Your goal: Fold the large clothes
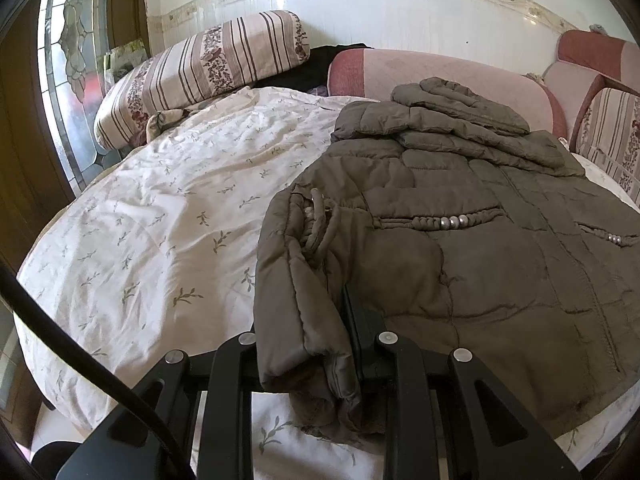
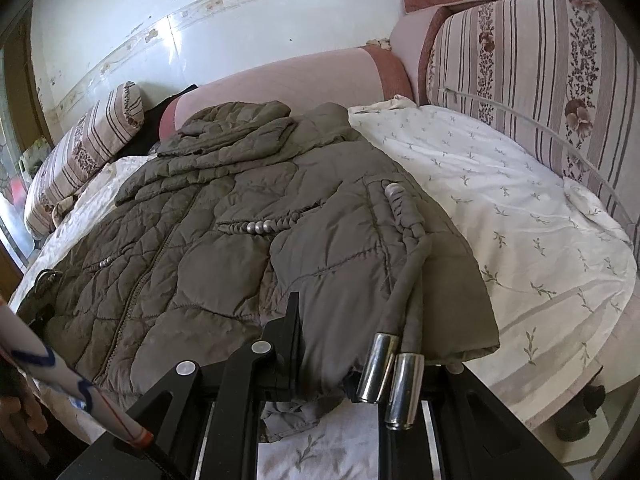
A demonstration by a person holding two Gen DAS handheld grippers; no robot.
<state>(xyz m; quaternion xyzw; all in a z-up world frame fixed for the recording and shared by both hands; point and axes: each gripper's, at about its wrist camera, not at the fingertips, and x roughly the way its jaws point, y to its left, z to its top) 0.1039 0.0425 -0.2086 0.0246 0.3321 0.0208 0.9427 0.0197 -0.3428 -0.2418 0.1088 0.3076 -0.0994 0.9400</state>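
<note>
An olive-brown quilted jacket [image 1: 460, 248] lies front up on the bed, its sleeves folded across the chest near the collar. My left gripper [image 1: 308, 344] is shut on the jacket's lower left hem corner, and the fabric bunches between its fingers. In the right wrist view the jacket [image 2: 224, 240] fills the middle. My right gripper [image 2: 324, 344] is shut on the lower right hem corner. Fabric drapes over its right finger, so only the left finger [image 2: 290, 320] shows. A braided belt with two metal tips [image 2: 390, 384] hangs over that corner.
The bed has a white leaf-print quilt [image 1: 160, 216]. Striped bolster pillows [image 1: 200, 72] and pink cushions [image 1: 432, 76] line the far side. A striped cushion [image 2: 532, 80] stands at the right. A window [image 1: 68, 60] is at the left. The bed's near edge is just below the grippers.
</note>
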